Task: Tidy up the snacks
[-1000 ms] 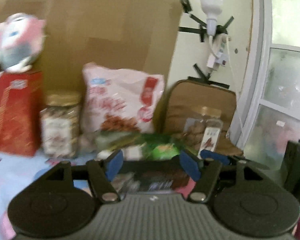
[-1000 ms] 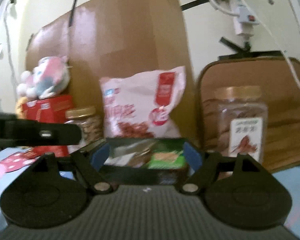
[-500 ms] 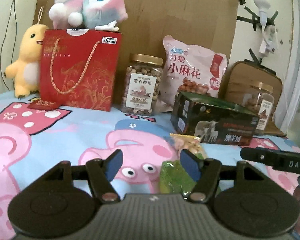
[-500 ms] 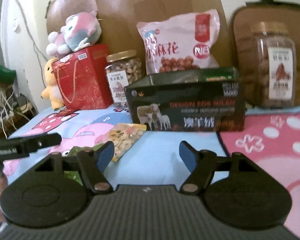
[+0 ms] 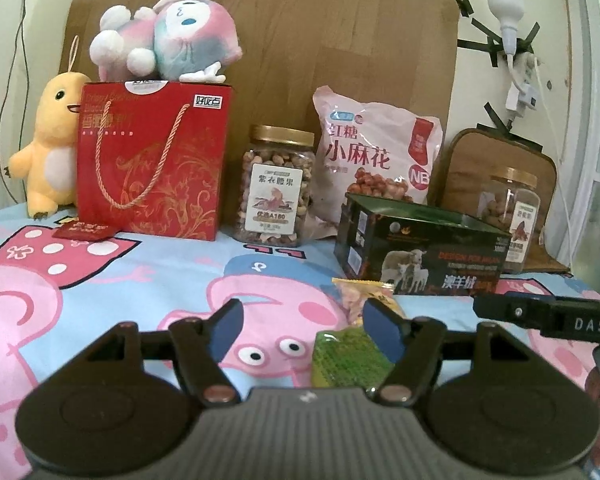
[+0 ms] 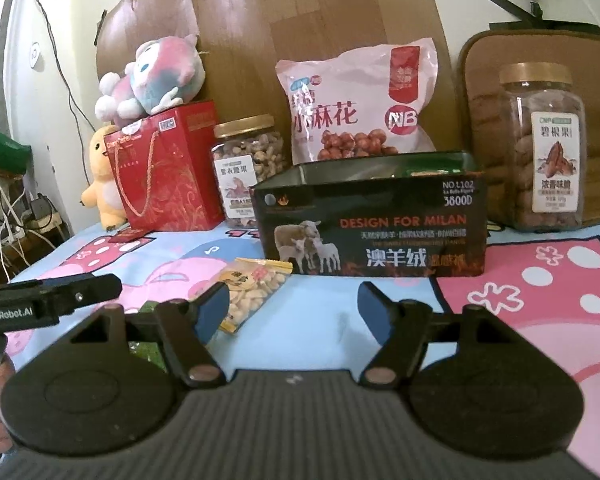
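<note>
A small yellow snack packet (image 5: 354, 296) (image 6: 252, 284) and a green packet (image 5: 348, 358) lie on the cartoon cloth in front of an open dark tin box (image 5: 420, 256) (image 6: 374, 224). My left gripper (image 5: 300, 330) is open and empty, low over the cloth, its right finger just over the green packet. My right gripper (image 6: 292, 310) is open and empty, facing the tin, with the yellow packet beside its left finger. Each gripper's side shows at the edge of the other's view.
Along the back stand a red gift bag (image 5: 152, 160), a nut jar (image 5: 276, 188), a pink snack bag (image 5: 376, 160), a second jar (image 6: 544, 148) and a brown cushion (image 5: 500, 160). Plush toys (image 5: 168, 44) sit at the left.
Both grippers have pulled back and down from the tin box to low over the cloth. Since half a second ago they have barely moved. Both stay open.
</note>
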Demonstrator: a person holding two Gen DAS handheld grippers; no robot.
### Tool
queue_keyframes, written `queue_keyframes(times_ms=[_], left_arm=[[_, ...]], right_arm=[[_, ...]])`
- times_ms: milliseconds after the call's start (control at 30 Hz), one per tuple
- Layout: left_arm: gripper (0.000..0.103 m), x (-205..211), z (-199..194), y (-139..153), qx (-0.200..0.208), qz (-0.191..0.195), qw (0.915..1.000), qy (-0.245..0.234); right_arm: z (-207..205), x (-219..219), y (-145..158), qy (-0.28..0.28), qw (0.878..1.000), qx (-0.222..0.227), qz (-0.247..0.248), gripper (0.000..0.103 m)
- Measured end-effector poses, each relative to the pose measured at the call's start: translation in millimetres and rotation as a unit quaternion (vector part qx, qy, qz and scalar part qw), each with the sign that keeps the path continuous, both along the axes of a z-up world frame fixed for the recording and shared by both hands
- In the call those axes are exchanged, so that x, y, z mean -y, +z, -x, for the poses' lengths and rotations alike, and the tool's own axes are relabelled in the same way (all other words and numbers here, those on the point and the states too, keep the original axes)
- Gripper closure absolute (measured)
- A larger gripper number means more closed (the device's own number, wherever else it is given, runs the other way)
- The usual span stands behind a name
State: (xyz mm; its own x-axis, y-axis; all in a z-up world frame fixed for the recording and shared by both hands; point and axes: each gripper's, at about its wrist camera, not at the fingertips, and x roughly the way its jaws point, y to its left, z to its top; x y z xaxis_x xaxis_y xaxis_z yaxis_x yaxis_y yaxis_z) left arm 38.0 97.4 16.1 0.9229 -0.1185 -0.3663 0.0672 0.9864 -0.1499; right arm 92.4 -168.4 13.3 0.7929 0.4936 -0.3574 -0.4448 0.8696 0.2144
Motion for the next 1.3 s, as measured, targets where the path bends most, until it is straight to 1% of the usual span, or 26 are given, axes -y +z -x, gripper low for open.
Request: queue_keyframes(times_ms=[233,333,400,467,533,667,767,800,833,867,933,1000,1100,1133,1200,1233,1300], left_arm=[[0.035,-8.4,-2.5,-1.6,-0.006,0.026,0.9997,0.001],[0.035,-10.5,-3.1,-2.1,-0.008,0.032,0.9995,0.003],[0.035,-11.0,-2.4,-2.2,-0.006,0.033,0.9994,0.003],[0.035,-11.5,-2.1,-2.1,-0.005,0.035,0.9994,0.001],[0.035,-12.2,-1.7,-1.9,-0.004,0.039,0.9992,-0.001],[0.035,-15.4,-2.4,-2.1,-0.006,0.051,0.9987,-0.006],[0.035,-16.8,-2.3,-2.4,-0.006,0.056,0.9984,-0.007],[0.035,-17.3,-2.2,-2.3,-0.005,0.057,0.9983,-0.008],[0.035,-17.7,-1.9,-2.2,-0.004,0.058,0.9983,-0.008],[0.035,-18.0,-1.9,-2.0,-0.004,0.059,0.9982,-0.008],[0.035,-19.1,-1.9,-2.1,-0.004,0.062,0.9980,-0.010],[0.035,-20.1,-2.7,-2.3,-0.007,0.067,0.9977,-0.011],[0.035,-21.9,-2.9,-2.7,-0.008,0.073,0.9972,-0.012],[0.033,-22.4,-3.1,-2.9,-0.008,0.075,0.9970,-0.013],[0.031,-22.8,-2.9,-3.0,-0.007,0.078,0.9968,-0.015],[0.031,-22.8,-2.9,-3.0,-0.006,0.078,0.9968,-0.018],[0.031,-21.0,-2.4,-2.8,-0.005,0.075,0.9968,-0.025]], right_arm=[[0.2,-3.1,-0.1,0.006,1.000,-0.003,0.005,0.030],[-6.7,-6.6,-1.9,0.018,0.999,-0.029,0.015,0.030],[-12.0,-7.9,-2.0,0.017,0.999,-0.044,0.016,0.031],[-21.3,-10.0,-1.3,0.025,0.997,-0.069,-0.010,0.031],[-29.5,-21.4,1.4,0.030,0.996,-0.084,-0.022,0.030],[-45.3,-63.1,6.0,0.040,0.996,-0.084,0.006,0.030],[-65.1,-88.2,2.5,0.034,0.992,-0.116,0.022,0.030],[-71.3,-95.5,-0.4,0.027,0.991,-0.126,0.035,0.031],[-75.4,-99.5,-3.5,0.017,0.990,-0.129,0.049,0.043],[-77.5,-102.2,-6.2,0.007,0.990,-0.125,0.065,0.051],[-77.0,-97.5,-6.8,0.013,0.990,-0.120,0.069,0.058],[-72.7,-88.1,-4.3,0.007,0.990,-0.113,0.082,0.060],[-67.0,-55.5,-4.0,-0.003,0.991,-0.111,0.079,0.060],[-64.2,-42.9,-4.5,-0.008,0.991,-0.109,0.078,0.060],[-54.6,-14.8,-4.2,-0.018,0.991,-0.106,0.082,0.060],[-50.3,-2.2,-3.7,-0.013,0.991,-0.108,0.081,0.060],[-36.7,18.0,-1.7,0.020,0.990,-0.113,0.079,0.060]])
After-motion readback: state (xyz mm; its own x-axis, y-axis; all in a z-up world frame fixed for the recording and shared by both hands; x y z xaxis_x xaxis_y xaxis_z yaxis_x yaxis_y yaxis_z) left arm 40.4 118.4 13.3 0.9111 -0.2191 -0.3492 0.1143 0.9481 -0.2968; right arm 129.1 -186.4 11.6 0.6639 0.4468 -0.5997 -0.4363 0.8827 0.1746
